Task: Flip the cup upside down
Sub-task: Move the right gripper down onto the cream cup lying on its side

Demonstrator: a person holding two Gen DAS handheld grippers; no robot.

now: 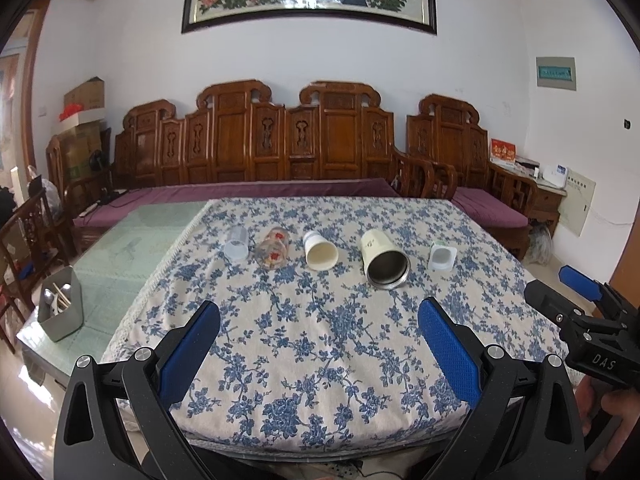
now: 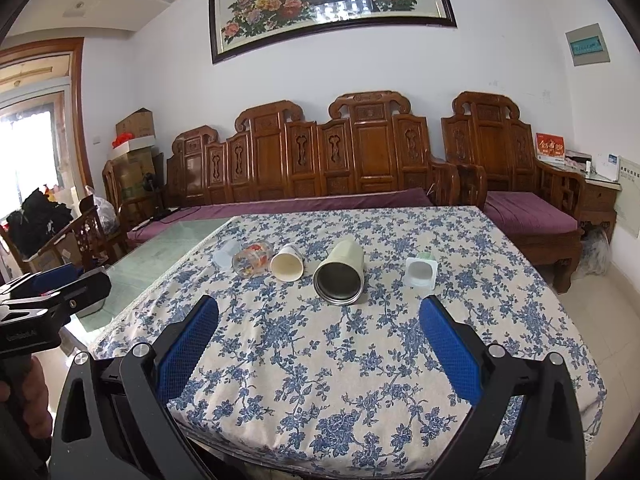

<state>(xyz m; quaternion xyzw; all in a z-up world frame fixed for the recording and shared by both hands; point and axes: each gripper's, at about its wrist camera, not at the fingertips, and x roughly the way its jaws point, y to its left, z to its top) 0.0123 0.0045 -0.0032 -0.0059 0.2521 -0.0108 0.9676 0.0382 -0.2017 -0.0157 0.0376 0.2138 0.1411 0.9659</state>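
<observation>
Item 1, steel cup (image 1: 383, 260) (image 2: 340, 272): cream outside, dark metal inside. It lies on its side about mid-table, mouth toward the near edge and toward me. Nothing grips it.

Item 2, paper cup (image 1: 319, 250) (image 2: 287, 265): on its side just left of the steel cup, apart from it, mouth facing me.

Item 3, glass (image 1: 273, 249) (image 2: 252, 262): clear with red and orange print, on its side, left of the paper cup.

Item 4, plastic cup (image 1: 237, 243) (image 2: 224, 257): translucent, on its side, leftmost in the row, close to the left edge of the cloth.

Item 5, square cup (image 1: 442, 255) (image 2: 419, 272): white, on its side, right of the steel cup, well apart from it.

Item 6, cloth (image 1: 320, 340) (image 2: 320, 360): blue floral, under all five cups.

Item 7, table (image 1: 120, 256) (image 2: 168, 240): green top bare beyond the cloth's left edge.

Item 8, bin (image 1: 62, 304): grey, holds utensils, at the table's near left corner.

Item 9, left gripper (image 1: 319, 340): I see its blue pads spread wide, holding nothing, above the near edge.

Item 10, right gripper (image 2: 319, 340): likewise spread wide and empty, above the near edge, well short of the cups.
</observation>
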